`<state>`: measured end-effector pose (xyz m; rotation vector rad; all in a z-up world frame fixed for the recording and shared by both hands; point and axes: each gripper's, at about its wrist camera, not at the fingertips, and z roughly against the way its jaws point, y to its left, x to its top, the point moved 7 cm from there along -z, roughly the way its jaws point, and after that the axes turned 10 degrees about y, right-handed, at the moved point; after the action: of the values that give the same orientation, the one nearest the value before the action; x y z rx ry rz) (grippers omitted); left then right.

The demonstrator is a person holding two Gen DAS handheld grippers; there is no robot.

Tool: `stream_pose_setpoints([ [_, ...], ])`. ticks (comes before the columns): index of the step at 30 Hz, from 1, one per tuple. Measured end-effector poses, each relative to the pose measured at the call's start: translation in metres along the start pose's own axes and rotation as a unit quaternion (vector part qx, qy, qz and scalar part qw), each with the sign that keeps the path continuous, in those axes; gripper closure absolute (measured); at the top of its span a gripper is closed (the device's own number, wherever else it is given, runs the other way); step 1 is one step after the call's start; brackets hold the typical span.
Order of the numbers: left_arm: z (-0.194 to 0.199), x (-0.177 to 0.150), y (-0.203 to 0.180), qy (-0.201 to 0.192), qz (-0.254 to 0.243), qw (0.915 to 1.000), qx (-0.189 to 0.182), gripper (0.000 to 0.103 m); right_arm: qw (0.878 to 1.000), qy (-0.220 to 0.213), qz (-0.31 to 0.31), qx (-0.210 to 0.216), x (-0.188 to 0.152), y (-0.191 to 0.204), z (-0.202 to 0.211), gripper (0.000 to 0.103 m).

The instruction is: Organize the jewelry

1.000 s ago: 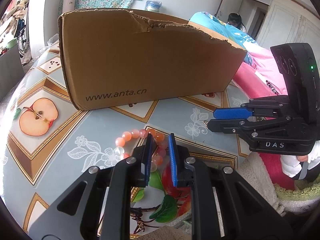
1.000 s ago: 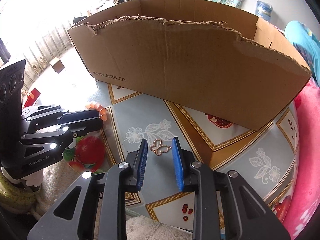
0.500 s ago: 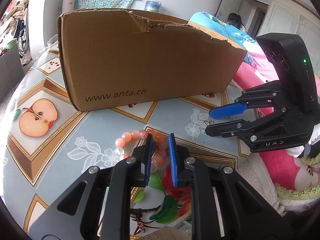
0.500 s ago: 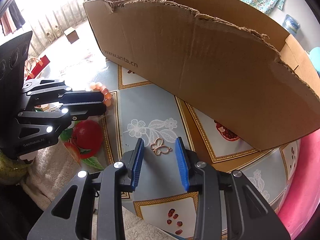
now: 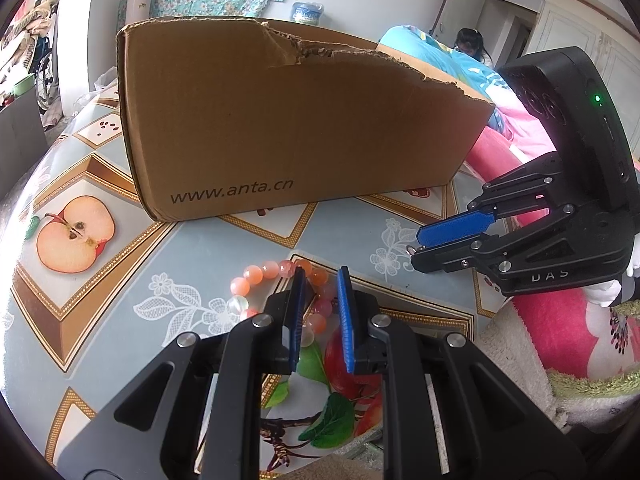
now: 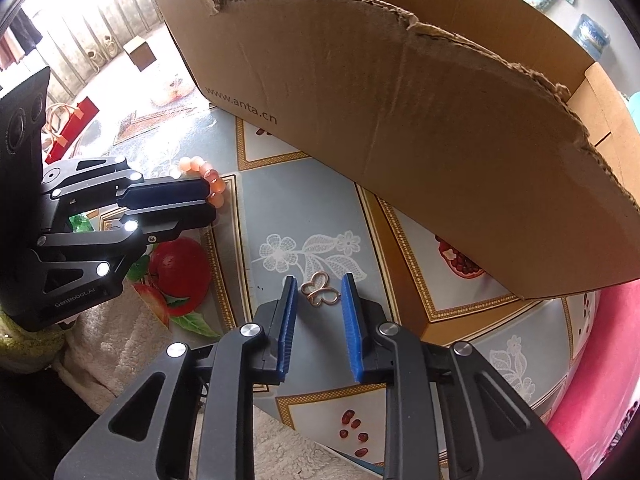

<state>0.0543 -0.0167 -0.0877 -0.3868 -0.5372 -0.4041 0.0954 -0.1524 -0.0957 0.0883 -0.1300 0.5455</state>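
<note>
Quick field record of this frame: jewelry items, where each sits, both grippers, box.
bead bracelet: on the tablecloth, part of the loop between the left gripper's fingers
left gripper: over the bracelet, jaws narrow; grip cannot be told
butterfly pendant: flat on the tablecloth, between the right gripper's fingertips, pads not touching
right gripper: jaws closing around the pendant
cardboard box: open top, torn rim, behind both items
tablecloth: fruit and flower print
</note>
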Motion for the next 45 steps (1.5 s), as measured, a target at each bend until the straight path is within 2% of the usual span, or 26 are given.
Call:
stream_pose_setpoints([
  [2, 0.0, 0.0, 0.0, 0.0, 0.001, 1.0, -0.001, 0.088, 1.0, 0.001, -0.002, 0.001, 0.0, 0.001, 0.0, 0.087],
  [10, 0.0, 0.0, 0.0, -0.001, 0.001, 1.0, -0.002, 0.088, 1.0, 0.003, -0.013, 0.0, 0.001, 0.002, -0.002, 0.087],
  [14, 0.0, 0.0, 0.0, -0.001, 0.002, 1.0, -0.002, 0.088, 1.0, 0.003, -0.016, 0.001, 0.002, 0.001, -0.002, 0.092],
  [19, 0.0, 0.0, 0.0, -0.001, 0.003, 1.0, -0.003, 0.088, 0.999, -0.001, -0.032, 0.003, 0.001, -0.003, 0.006, 0.092],
  [22, 0.0, -0.001, 0.0, -0.002, 0.003, 1.0, -0.004, 0.088, 0.998, 0.007, -0.061, 0.015, 0.001, -0.008, 0.007, 0.087],
  [23, 0.0, 0.0, 0.0, -0.002, 0.004, 1.0, -0.005, 0.088, 0.997, 0.011, -0.071, 0.019, 0.0, -0.01, 0.006, 0.077],
  [25, 0.0, 0.0, 0.0, -0.003, 0.005, 1.0, -0.007, 0.088, 0.997, 0.015, -0.079, 0.016, 0.0, -0.012, 0.004, 0.071],
  [33, 0.0, 0.0, -0.001, -0.004, 0.007, 0.9999, -0.013, 0.088, 0.997, 0.015, -0.071, -0.011, 0.003, -0.004, -0.002, 0.071],
  [42, 0.002, -0.001, 0.004, -0.006, 0.011, 0.9997, -0.018, 0.088, 0.996, 0.013, -0.085, -0.017, 0.0, 0.006, -0.001, 0.072],
  [45, 0.001, -0.002, 0.005, -0.006, 0.012, 0.9997, -0.019, 0.088, 0.996, 0.011, -0.089, -0.015, -0.001, 0.008, 0.0, 0.076],
])
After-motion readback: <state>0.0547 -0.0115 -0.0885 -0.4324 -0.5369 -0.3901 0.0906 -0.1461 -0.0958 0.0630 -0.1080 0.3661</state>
